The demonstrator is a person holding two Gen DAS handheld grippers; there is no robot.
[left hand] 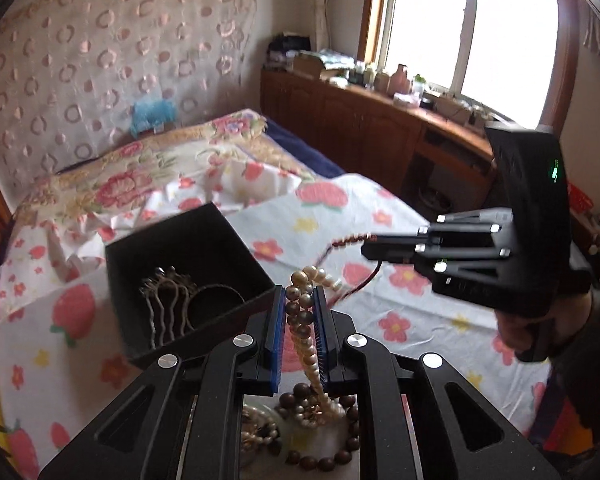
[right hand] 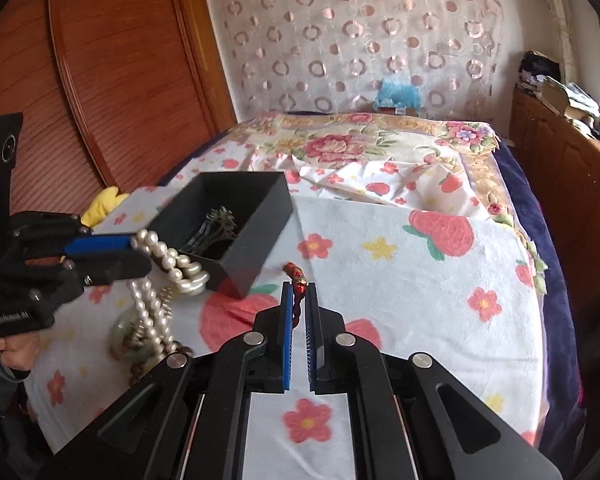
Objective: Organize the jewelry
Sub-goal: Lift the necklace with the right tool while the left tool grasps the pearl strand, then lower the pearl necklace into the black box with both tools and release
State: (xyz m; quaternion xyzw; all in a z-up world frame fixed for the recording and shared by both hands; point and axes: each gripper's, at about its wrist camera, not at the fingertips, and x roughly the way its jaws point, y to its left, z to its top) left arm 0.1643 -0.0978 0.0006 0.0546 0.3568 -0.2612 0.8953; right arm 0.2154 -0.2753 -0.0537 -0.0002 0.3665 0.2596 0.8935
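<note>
My left gripper (left hand: 300,294) is shut on a pearl necklace (left hand: 305,320), whose strands hang down to a pile of pearls and brown wooden beads (left hand: 320,428) on the bed. From the right wrist view the left gripper (right hand: 140,250) holds the pearl necklace (right hand: 172,264) lifted beside an open black box (right hand: 236,220). The black box (left hand: 180,276) holds metal hair combs (left hand: 168,304) and a dark ring. My right gripper (right hand: 299,292) is shut on a red beaded cord (right hand: 297,280). It appears at the right of the left wrist view (left hand: 370,246), the red cord (left hand: 346,242) trailing from its tip.
A flower-and-strawberry sheet (right hand: 400,300) covers the bed. A yellow cloth (right hand: 102,204) lies at the bed's left edge by a wooden wardrobe (right hand: 100,80). A cluttered wooden cabinet (left hand: 360,112) runs under the window. A person's hand (left hand: 540,328) grips the right tool.
</note>
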